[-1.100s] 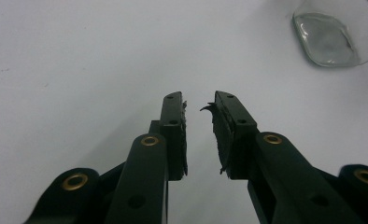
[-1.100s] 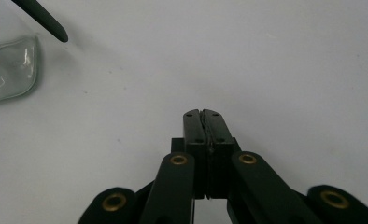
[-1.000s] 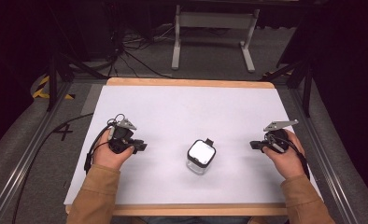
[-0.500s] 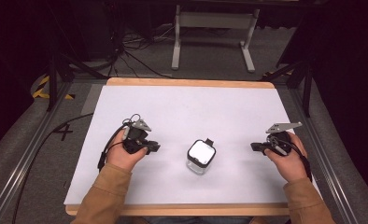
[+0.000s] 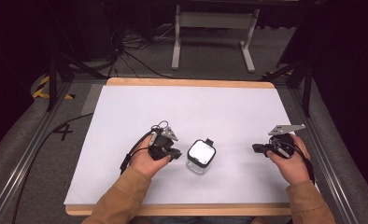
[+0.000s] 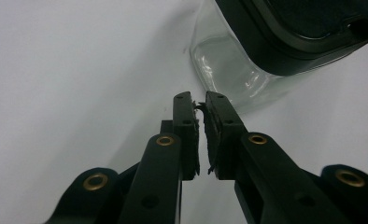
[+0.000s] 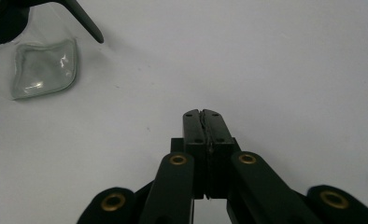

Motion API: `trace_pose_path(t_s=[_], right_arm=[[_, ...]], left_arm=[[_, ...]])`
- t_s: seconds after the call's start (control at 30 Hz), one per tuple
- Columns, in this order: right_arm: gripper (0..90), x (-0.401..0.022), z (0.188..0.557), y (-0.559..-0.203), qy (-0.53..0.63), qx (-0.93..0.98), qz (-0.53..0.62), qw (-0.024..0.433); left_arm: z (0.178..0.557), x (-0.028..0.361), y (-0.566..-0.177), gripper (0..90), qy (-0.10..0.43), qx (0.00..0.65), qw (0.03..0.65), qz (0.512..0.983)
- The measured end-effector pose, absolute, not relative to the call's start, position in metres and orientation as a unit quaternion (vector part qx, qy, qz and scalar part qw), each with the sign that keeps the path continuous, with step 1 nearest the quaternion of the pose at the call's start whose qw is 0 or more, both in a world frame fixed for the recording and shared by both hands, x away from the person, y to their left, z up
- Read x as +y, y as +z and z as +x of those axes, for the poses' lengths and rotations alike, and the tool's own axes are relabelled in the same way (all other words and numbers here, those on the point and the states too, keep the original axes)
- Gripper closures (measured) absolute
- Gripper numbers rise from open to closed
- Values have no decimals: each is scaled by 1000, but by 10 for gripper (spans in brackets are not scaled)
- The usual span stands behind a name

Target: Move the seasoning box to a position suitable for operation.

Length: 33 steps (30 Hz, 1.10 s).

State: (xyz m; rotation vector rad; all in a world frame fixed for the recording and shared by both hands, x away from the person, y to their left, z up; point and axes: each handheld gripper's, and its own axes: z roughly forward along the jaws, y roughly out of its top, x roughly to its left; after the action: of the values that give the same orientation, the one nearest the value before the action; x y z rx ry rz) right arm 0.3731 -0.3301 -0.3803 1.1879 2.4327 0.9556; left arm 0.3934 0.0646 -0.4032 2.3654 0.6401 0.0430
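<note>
White worktop (image 5: 126,121) on a wooden-edged frame carries one small clear glass jar with a black-rimmed white lid (image 5: 201,157), just front of centre. Left gripper (image 5: 169,153) sits just beside it, jaws nearly closed, empty; likely an approach, so they must widen first. Right gripper (image 5: 259,149) rests near the right edge, jaws closed, empty.

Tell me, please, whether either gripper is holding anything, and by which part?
Nothing is held. The left gripper and right gripper are shut on nothing; the jar stands free.

White table (image 5: 126,116) (wooden-edged), one clear glass jar (image 5: 201,157) with black-rimmed lid near its middle.
</note>
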Motion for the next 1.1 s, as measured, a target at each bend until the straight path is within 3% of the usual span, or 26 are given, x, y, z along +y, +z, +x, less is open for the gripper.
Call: trace_pose_path(t_s=[0.4, 1.1], right_arm=[[900, -330, 372, -379, 334, 840, 406, 134], [900, -330, 371, -377, 340, 839, 404, 135]], left_arm=[[389, 50, -409, 860, 18, 229, 333, 914], [368, 23, -416, 815, -2, 174, 313, 934]])
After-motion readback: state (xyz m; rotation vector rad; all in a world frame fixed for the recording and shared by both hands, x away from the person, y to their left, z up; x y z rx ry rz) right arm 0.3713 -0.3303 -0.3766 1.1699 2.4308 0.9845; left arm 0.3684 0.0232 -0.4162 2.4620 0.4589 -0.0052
